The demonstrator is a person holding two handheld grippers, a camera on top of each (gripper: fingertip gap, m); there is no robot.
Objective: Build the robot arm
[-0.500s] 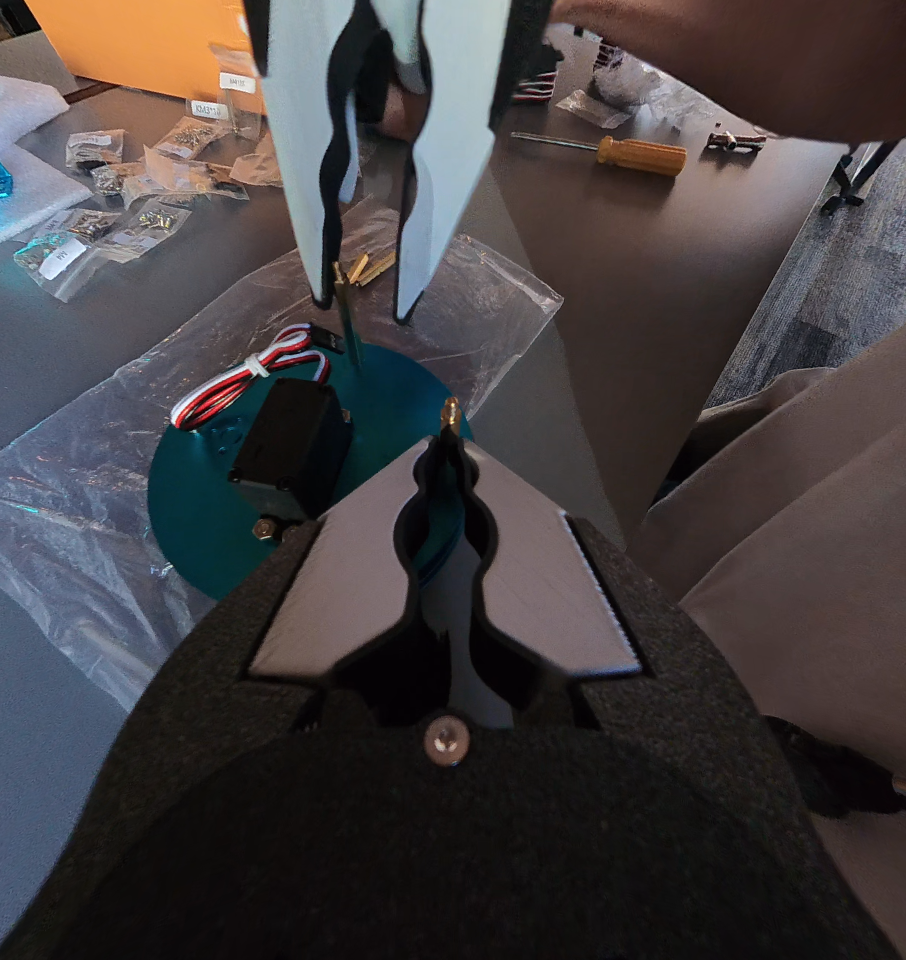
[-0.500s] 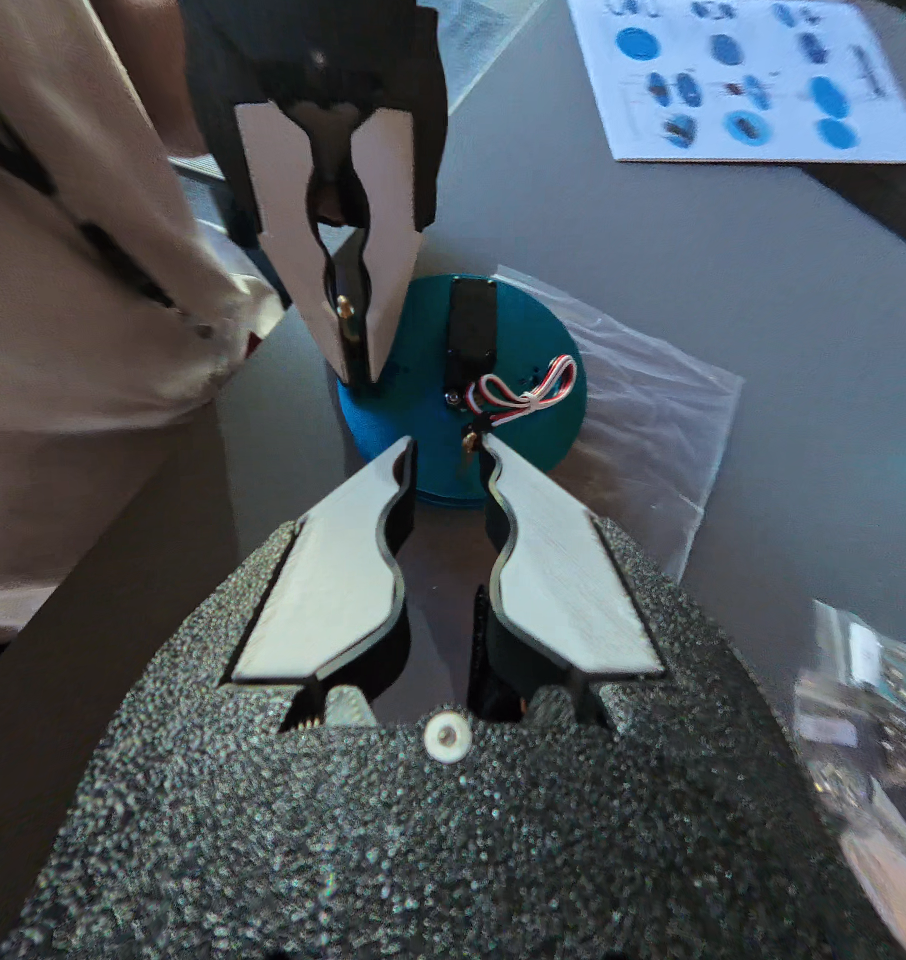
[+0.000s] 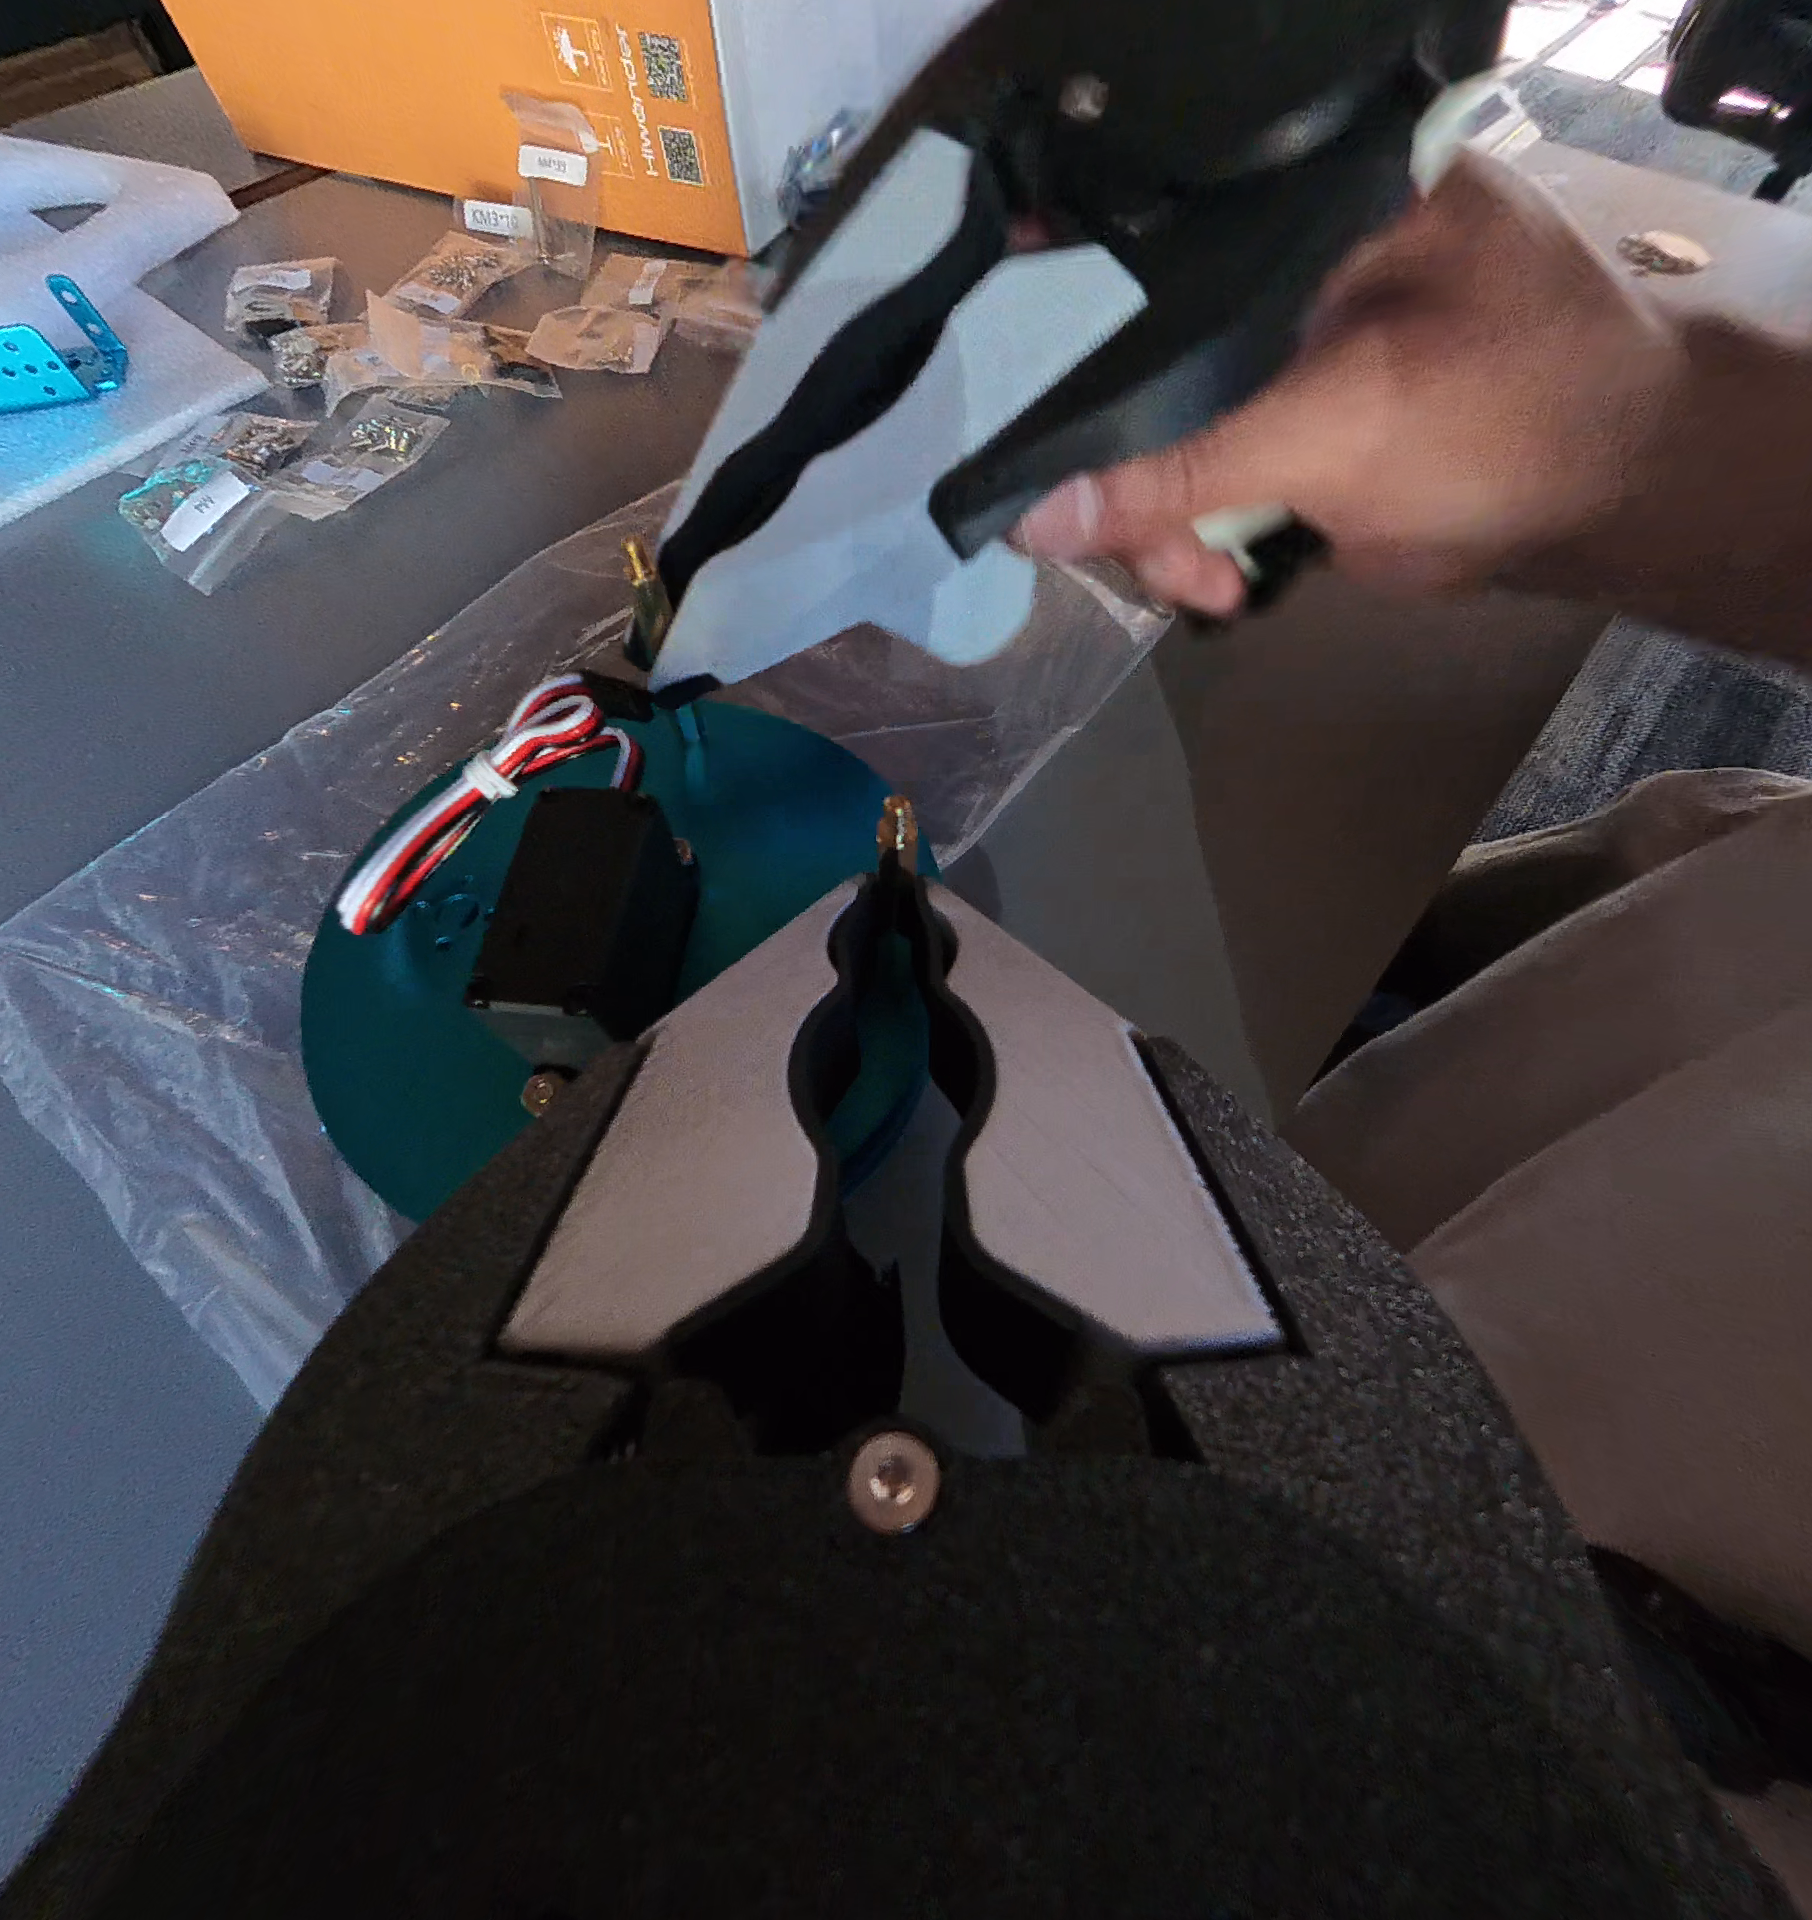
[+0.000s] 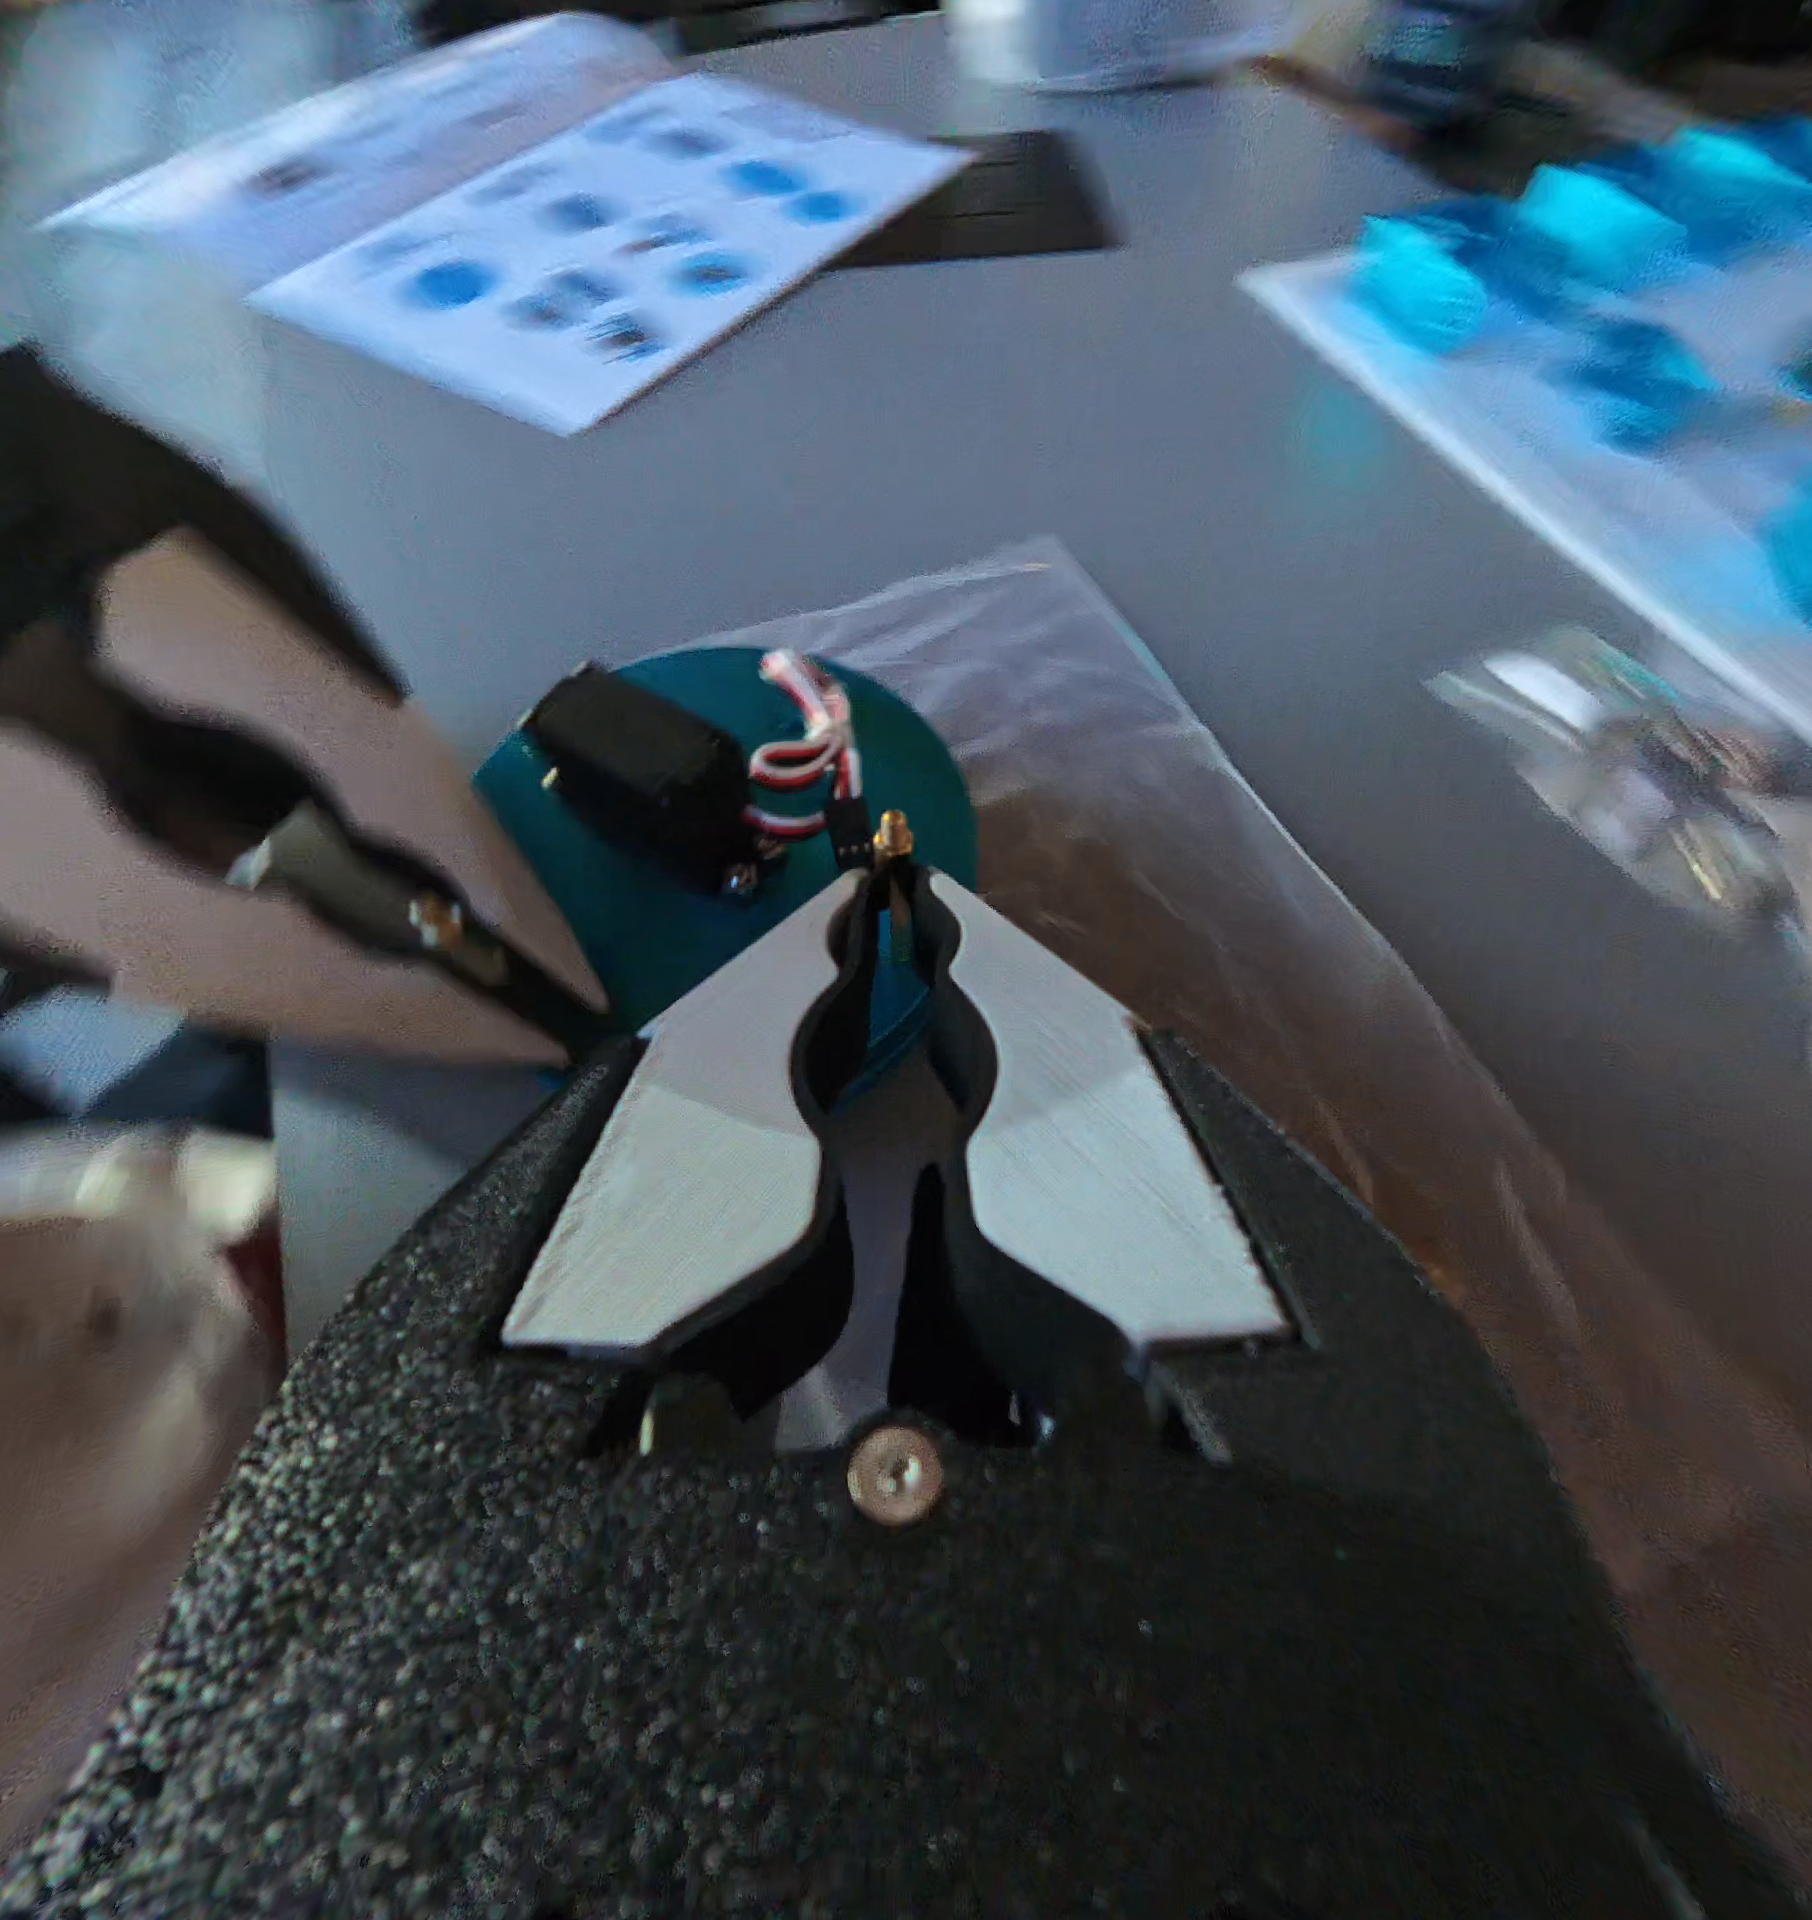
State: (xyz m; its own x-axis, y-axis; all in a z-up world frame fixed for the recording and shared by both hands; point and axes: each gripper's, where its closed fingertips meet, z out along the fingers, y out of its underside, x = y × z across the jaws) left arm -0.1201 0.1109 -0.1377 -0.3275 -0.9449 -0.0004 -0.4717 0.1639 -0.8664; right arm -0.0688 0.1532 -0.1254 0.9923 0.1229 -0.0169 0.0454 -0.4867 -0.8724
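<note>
Brass standoff (image 3: 896,831) pinched in my left gripper (image 3: 889,896) tips, over teal disc (image 3: 403,1091) rim. Right gripper (image 4: 894,891) clamps second standoff (image 4: 891,833) beside servo (image 4: 642,774). Risk, my judgement: thin tip-hold, standoff slips, snags servo wires (image 3: 486,800).

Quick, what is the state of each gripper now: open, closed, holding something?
Left gripper: closed on a brass standoff standing at the edge of the teal disc.
Right gripper: closed on another brass standoff over the same disc.
</note>
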